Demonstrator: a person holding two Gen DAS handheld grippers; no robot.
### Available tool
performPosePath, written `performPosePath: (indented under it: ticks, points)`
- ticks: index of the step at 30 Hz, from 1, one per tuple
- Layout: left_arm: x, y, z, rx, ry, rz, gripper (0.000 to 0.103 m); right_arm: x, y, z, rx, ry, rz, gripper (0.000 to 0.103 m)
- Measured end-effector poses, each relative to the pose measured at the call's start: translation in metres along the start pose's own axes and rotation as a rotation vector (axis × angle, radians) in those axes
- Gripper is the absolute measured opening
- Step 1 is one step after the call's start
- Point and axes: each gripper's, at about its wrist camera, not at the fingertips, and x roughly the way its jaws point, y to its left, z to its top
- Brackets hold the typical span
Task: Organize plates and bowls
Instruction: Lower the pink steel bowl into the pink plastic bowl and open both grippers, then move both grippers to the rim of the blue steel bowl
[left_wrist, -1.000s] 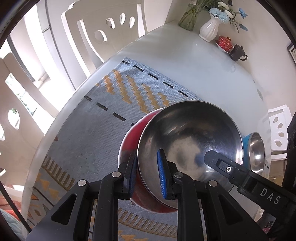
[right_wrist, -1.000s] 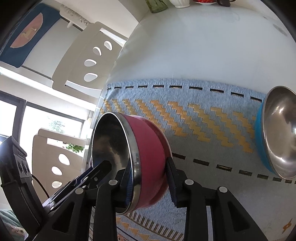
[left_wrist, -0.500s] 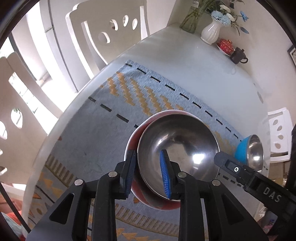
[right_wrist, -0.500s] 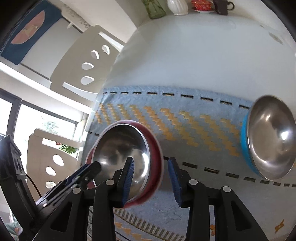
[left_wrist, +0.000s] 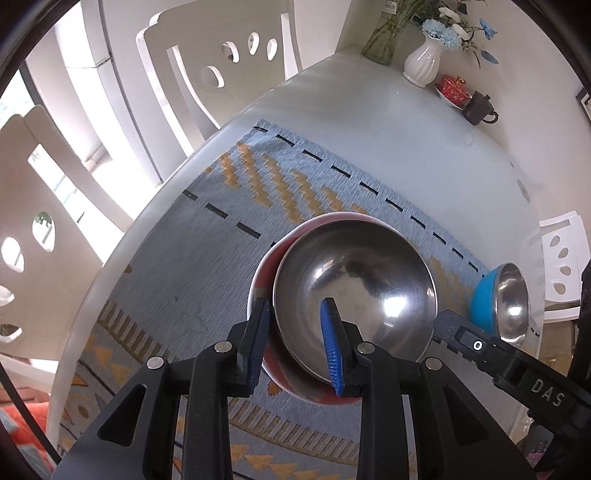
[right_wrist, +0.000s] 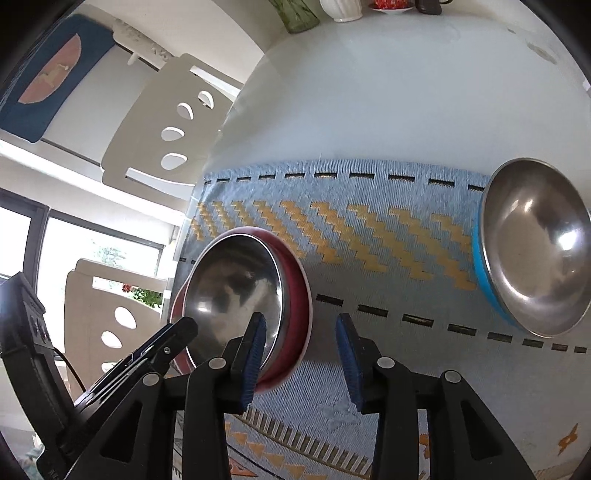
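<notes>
Big picture: the woven placemat (right_wrist: 369, 236) covers most of the table (left_wrist: 424, 155) out ahead of both tools. The red bowl (left_wrist: 271, 363) with its steel liner sits on it, rim straddled by the left gripper (left_wrist: 295, 345), whose jaws look loosely spread around the rim, not squeezing. Right gripper (right_wrist: 301, 356) has jaws spread too, with the red bowl's wall just inside its left pad. The blue bowl (right_wrist: 480, 266) sits well off to its right. Both bowls look light, stiff and slick, so I'd pinch right at the rim, wall between the pads.
</notes>
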Motion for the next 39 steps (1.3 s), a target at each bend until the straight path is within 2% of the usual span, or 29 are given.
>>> performPosePath:
  ticks: [10,19,24,32,39]
  points:
    - [-0.009,-0.02,-0.007,0.004,-0.003,0.017,0.03,-0.025,-0.015,-0.003,0.017,-0.022,0.018,0.039]
    - [-0.02,-0.062,-0.01,0.036,-0.021,0.014,0.031,-0.063,-0.043,0.002,0.035,-0.067,0.03,0.044]
    - [-0.019,-0.09,-0.013,0.059,-0.02,0.005,0.034,-0.082,-0.067,0.004,0.059,-0.099,0.03,0.05]
    - [-0.009,-0.138,-0.021,0.096,-0.007,0.0,0.049,-0.104,-0.116,0.004,0.123,-0.125,0.023,0.05]
    - [0.006,-0.173,-0.026,0.125,0.014,0.002,0.049,-0.111,-0.156,0.005,0.166,-0.125,0.007,0.05]
